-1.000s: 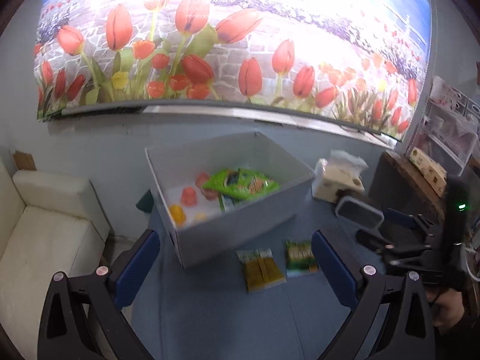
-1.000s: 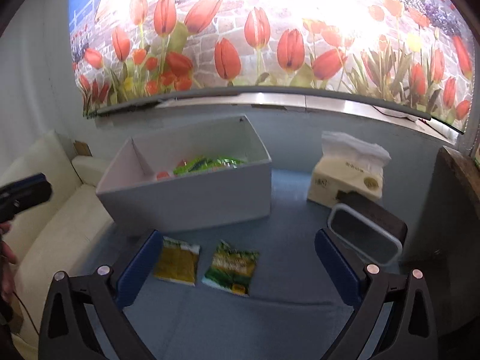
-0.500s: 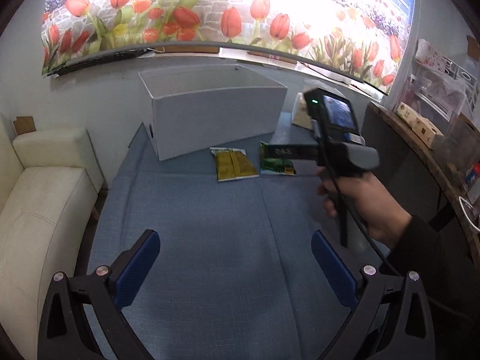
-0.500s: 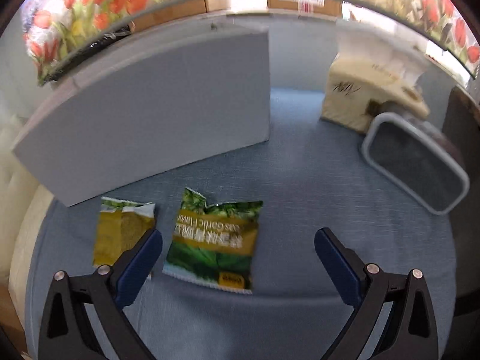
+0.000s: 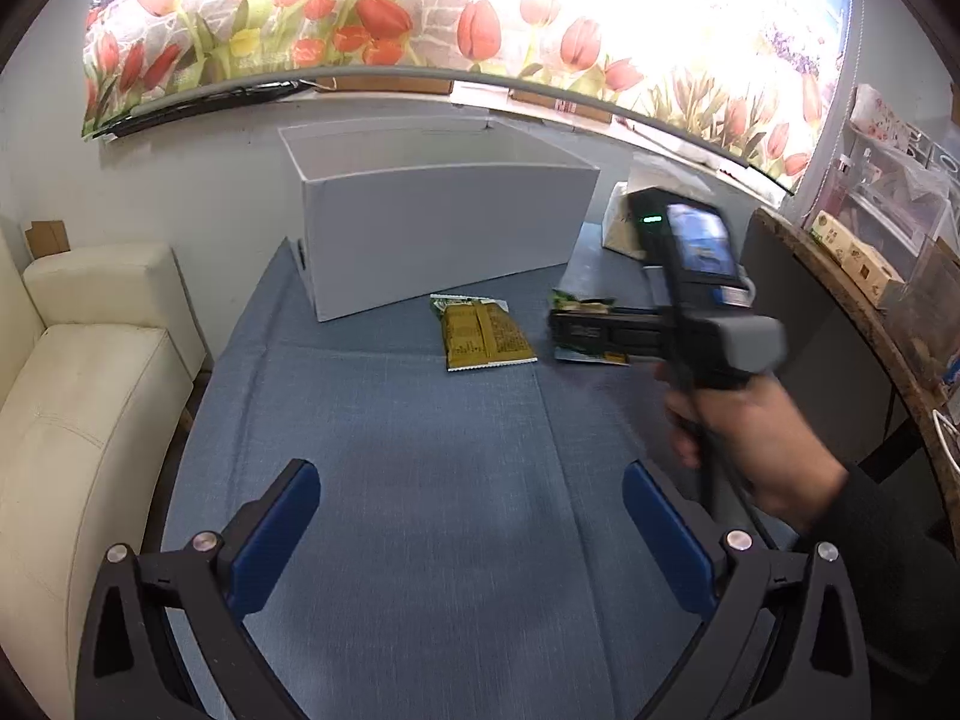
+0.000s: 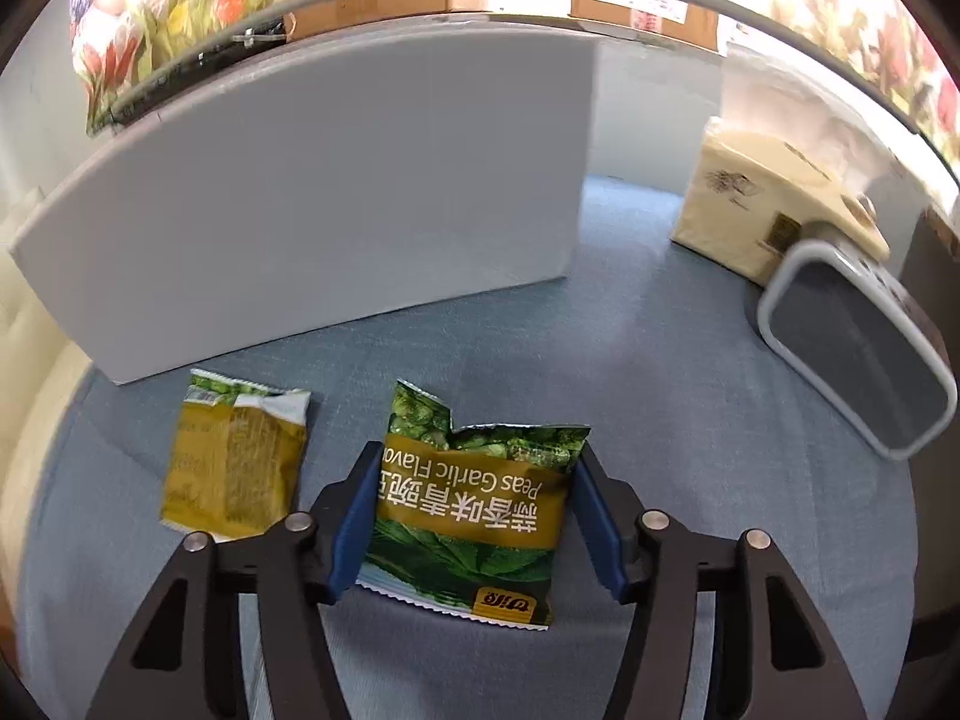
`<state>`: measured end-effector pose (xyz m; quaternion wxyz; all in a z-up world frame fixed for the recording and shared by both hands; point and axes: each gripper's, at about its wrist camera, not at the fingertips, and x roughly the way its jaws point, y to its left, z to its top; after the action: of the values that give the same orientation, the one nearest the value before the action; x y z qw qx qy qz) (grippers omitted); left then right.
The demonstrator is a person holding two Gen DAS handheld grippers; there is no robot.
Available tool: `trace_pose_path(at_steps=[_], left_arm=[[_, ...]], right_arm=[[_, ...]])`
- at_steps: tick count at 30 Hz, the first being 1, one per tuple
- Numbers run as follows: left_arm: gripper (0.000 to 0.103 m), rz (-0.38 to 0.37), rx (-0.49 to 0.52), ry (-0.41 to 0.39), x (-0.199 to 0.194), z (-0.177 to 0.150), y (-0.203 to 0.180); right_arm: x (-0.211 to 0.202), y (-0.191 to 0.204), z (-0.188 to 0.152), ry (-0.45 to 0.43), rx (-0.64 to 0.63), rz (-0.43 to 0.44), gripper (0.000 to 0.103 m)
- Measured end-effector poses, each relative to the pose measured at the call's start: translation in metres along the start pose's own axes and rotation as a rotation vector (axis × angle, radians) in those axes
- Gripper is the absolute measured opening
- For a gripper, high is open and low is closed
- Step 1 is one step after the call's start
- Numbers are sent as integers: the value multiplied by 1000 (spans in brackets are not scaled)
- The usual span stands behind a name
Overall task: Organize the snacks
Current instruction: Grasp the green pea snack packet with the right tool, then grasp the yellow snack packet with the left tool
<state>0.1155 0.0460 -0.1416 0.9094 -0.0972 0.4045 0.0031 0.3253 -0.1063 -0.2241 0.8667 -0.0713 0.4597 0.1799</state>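
Observation:
A green pea snack packet [image 6: 468, 540] lies flat on the blue cloth [image 6: 660, 396] in the right wrist view. My right gripper [image 6: 477, 516] is down around it with its jaws closing, and the blue pads [image 6: 354, 516] touch the packet's two side edges. Left of it lies a yellow packet [image 6: 231, 468], with the white box [image 6: 330, 192] behind both. The left wrist view shows the hand-held right gripper [image 5: 558, 330] on the green packet [image 5: 579, 303], beside the yellow packet [image 5: 483, 336], with the box [image 5: 444, 234] behind. My left gripper [image 5: 471, 534] hangs open over bare cloth.
A tissue box [image 6: 762, 216] and a grey-rimmed dark container [image 6: 858, 348] sit right of the white box. A cream sofa [image 5: 78, 396] borders the cloth on the left. A cluttered wooden shelf [image 5: 870, 264] stands at the right. A person's hand [image 5: 762, 444] grips the right tool.
Both grippers have come down from above the box. The right one dropped around the green packet and its jaws narrowed onto it. The left one stays open.

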Motion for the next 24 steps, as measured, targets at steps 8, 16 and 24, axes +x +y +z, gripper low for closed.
trace_pose_path(at_steps=[8, 16, 24], left_arm=[[103, 53, -3, 28, 61, 29, -6], [103, 112, 2, 57, 128, 65, -24], [103, 145, -39, 107, 169, 81, -26]], right_arm=[[-81, -42, -42, -91, 37, 19, 63], [-134, -64, -88, -127, 66, -8, 63], [-138, -61, -98, -133, 38, -3, 63]])
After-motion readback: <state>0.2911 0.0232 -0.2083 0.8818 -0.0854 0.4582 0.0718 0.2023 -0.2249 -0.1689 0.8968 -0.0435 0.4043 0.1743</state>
